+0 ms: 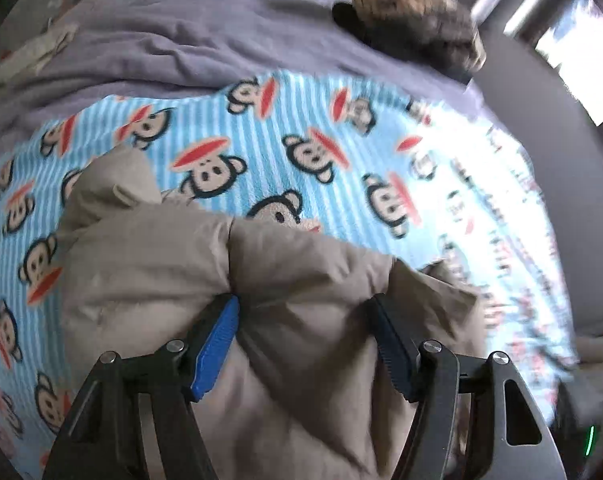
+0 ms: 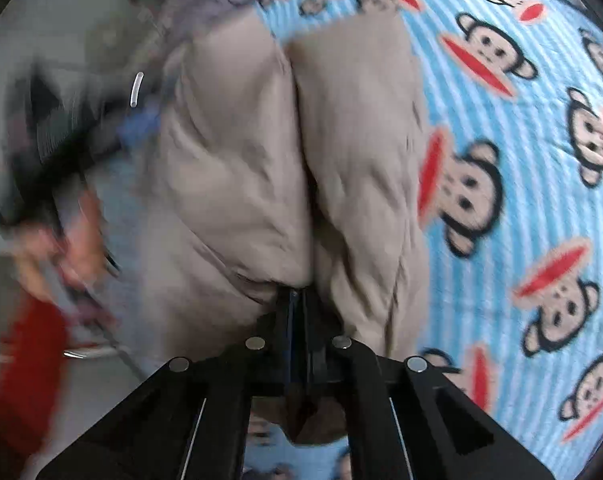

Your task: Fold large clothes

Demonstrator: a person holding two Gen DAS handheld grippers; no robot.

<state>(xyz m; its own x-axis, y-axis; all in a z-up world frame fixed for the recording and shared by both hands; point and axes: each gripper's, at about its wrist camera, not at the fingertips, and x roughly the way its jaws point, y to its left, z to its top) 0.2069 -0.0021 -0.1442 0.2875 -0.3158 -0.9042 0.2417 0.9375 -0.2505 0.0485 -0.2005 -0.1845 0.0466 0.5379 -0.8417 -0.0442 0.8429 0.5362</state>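
Left gripper (image 1: 305, 316) stands part open astride a bulge of the beige garment (image 1: 285, 280). Only the right wrist view shows the right gripper (image 2: 297, 300), clamped shut on the garment's fold ahead of it.

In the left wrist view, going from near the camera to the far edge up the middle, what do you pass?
Left gripper with its fingers set around a fold of cloth → beige padded garment → blue striped monkey-print blanket → purple-grey quilt.
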